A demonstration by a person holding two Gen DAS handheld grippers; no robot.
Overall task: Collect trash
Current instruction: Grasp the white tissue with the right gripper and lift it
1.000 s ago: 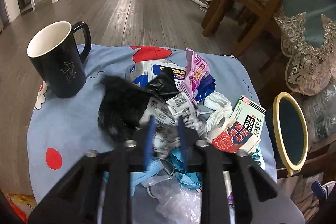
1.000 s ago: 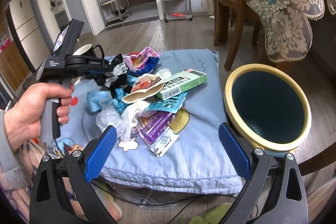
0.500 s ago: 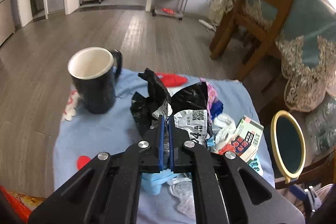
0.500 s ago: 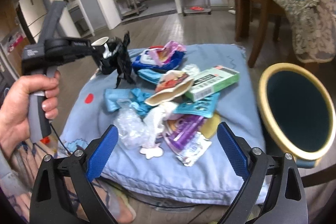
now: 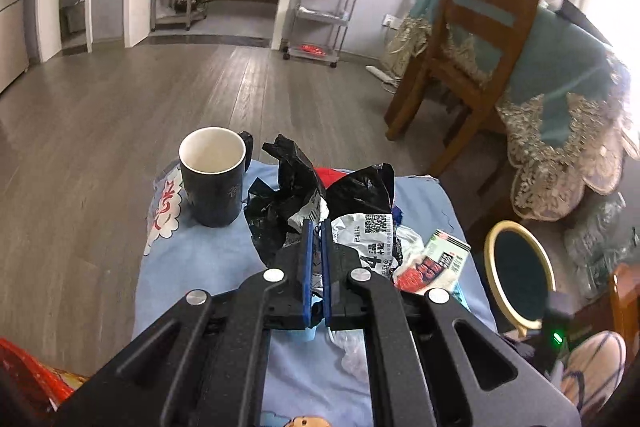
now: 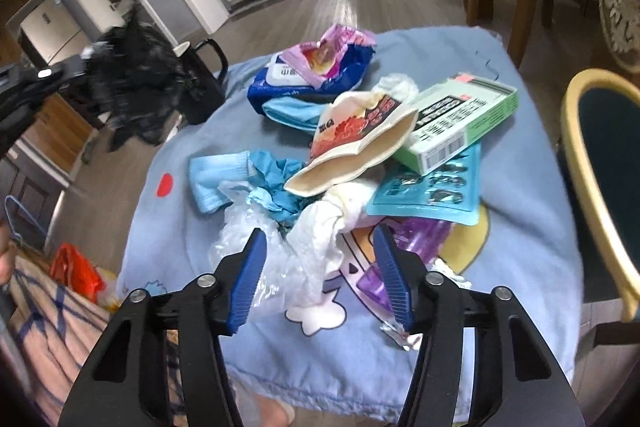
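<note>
Left wrist view: the left gripper (image 5: 316,259) is clamped on a crumpled black bag (image 5: 296,195), lifted above the blue cushion (image 5: 208,267), so it needs carrying right to the yellow-rimmed bin (image 5: 520,275). The right gripper (image 6: 320,279), jaws just closing, straddles the white wrapper (image 6: 320,227) at the near edge of the pile without gripping it yet

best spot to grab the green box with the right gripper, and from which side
Take the green box across its narrow width near the raised, barcoded near end, coming down from above on the bin side. It lies tilted on the paper cup and teal pouch, so that end looks clear underneath.
</note>
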